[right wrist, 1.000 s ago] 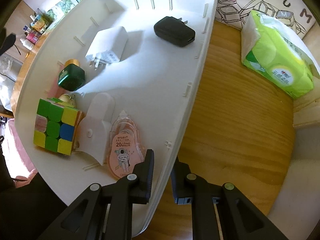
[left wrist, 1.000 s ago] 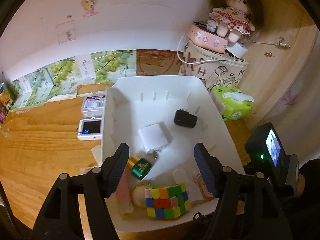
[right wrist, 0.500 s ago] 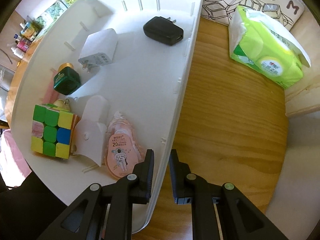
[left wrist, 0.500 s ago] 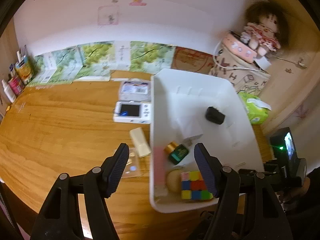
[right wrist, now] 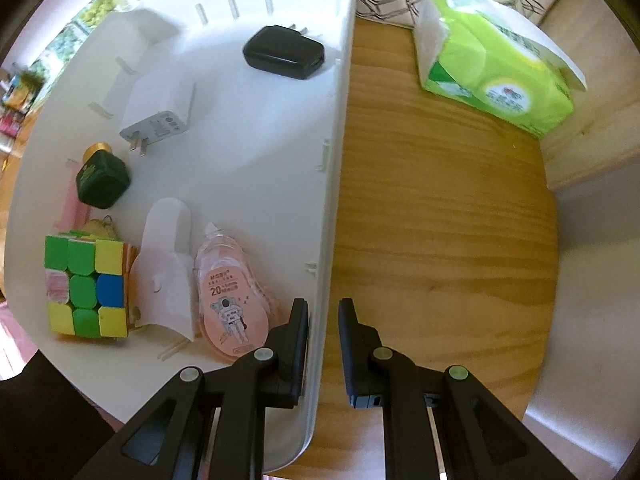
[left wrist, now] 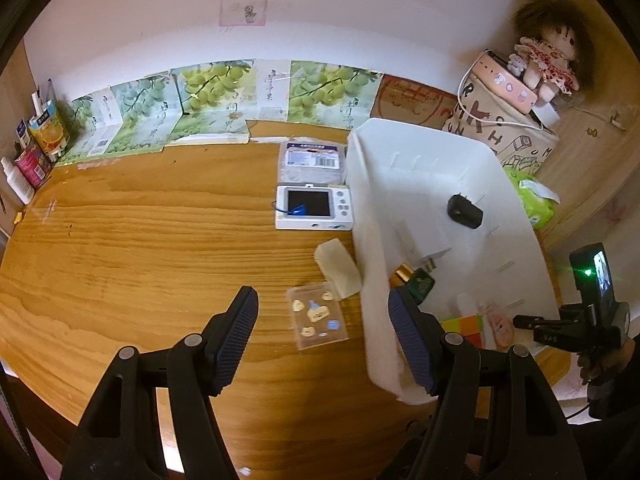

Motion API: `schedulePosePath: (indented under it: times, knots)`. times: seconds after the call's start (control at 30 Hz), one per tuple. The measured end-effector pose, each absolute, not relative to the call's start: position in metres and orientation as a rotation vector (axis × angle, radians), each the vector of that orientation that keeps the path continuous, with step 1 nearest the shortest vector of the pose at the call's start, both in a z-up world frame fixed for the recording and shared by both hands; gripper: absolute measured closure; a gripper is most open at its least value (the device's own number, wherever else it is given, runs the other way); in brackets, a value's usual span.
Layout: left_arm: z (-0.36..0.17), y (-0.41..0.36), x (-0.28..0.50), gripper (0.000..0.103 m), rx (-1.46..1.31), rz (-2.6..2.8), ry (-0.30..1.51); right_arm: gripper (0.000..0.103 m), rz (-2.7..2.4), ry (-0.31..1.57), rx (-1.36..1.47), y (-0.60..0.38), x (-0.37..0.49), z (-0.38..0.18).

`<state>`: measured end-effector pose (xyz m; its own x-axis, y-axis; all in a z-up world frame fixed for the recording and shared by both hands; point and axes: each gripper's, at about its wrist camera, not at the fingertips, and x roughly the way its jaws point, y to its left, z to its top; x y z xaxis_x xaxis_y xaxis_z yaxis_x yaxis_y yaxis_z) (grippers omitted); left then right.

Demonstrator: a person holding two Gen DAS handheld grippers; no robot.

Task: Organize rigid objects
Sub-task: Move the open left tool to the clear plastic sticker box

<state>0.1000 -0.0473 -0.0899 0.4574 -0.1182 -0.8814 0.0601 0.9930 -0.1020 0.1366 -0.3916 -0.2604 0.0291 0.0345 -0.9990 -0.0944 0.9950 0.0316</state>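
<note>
- The left gripper hangs above the bench, its jaws spread wide with nothing between them.
- Just ahead of it, between its fingers, lies a clear sticker card; a pale block sits just beyond that, and a white handheld device farther ahead.
- The right gripper is pinched narrow on the side wall of the white tray.
- Inside the tray, left of that gripper: a pink tape dispenser, a puzzle cube, a green bottle, a white charger and a black charger.
- A green tissue pack lies ahead to its right, on the bench.
</note>
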Motion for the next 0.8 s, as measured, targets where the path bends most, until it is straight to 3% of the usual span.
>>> schedulePosePath:
  times: [0.43,0.8]
  knots:
    - [-0.123,-0.026,0.124,0.032,0.010,-0.231,1.203,0.088,-0.015,1.574,-0.029,-0.385,0.139,-0.262]
    - [-0.154,-0.027,0.140,0.032,0.267,-0.462,1.248,0.088,-0.086,1.605,-0.034,-0.372,0.144,-0.267]
